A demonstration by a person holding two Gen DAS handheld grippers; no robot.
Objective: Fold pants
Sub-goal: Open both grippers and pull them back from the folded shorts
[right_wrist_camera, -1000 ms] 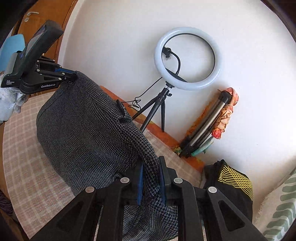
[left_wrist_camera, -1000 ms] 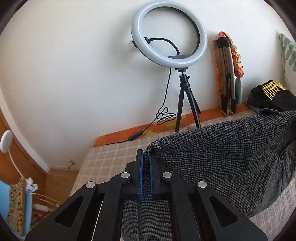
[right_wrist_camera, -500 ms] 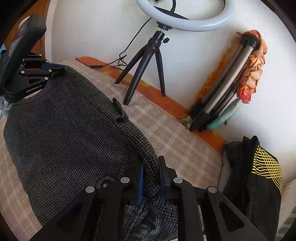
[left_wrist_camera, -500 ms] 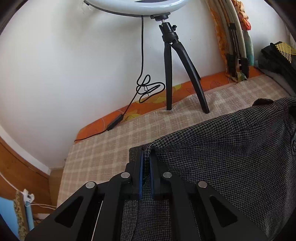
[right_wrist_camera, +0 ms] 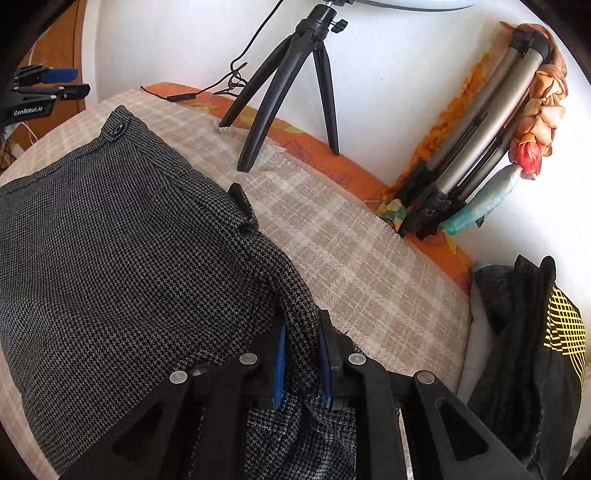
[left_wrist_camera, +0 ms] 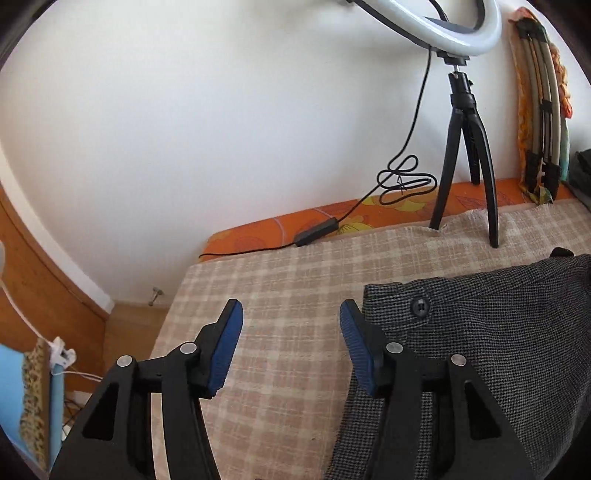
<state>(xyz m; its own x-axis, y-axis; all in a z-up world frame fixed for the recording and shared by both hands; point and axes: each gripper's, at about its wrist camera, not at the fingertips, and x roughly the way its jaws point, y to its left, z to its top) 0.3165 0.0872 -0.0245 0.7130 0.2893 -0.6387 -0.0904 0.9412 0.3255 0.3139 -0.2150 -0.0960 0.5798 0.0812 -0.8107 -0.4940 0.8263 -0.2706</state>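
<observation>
A checked beige blanket (left_wrist_camera: 295,280) covers the bed, with an orange flowered sheet (left_wrist_camera: 258,236) showing along the white wall; on it lie the grey houndstooth pants (right_wrist_camera: 122,240), spread flat across the blanket with the waistband edge toward the wall. Near the wall stands a black tripod (right_wrist_camera: 291,74) carrying a ring light (left_wrist_camera: 461,33), its cable (left_wrist_camera: 402,177) looped down to the sheet; a folded silver tripod (right_wrist_camera: 476,147) leans in the corner, and a black-and-yellow garment (right_wrist_camera: 546,332) is heaped at the bed's far side. The right gripper (right_wrist_camera: 301,332) is clenched on a raised fold of the pants — cloth bunches between its blue pads (right_wrist_camera: 279,358); the left gripper (left_wrist_camera: 291,317) hangs released over bare blanket, jaws wide apart, its right finger just beside the corner of the waistband. A dark button (left_wrist_camera: 421,307) sits on that corner — small, near the cloth's edge.
</observation>
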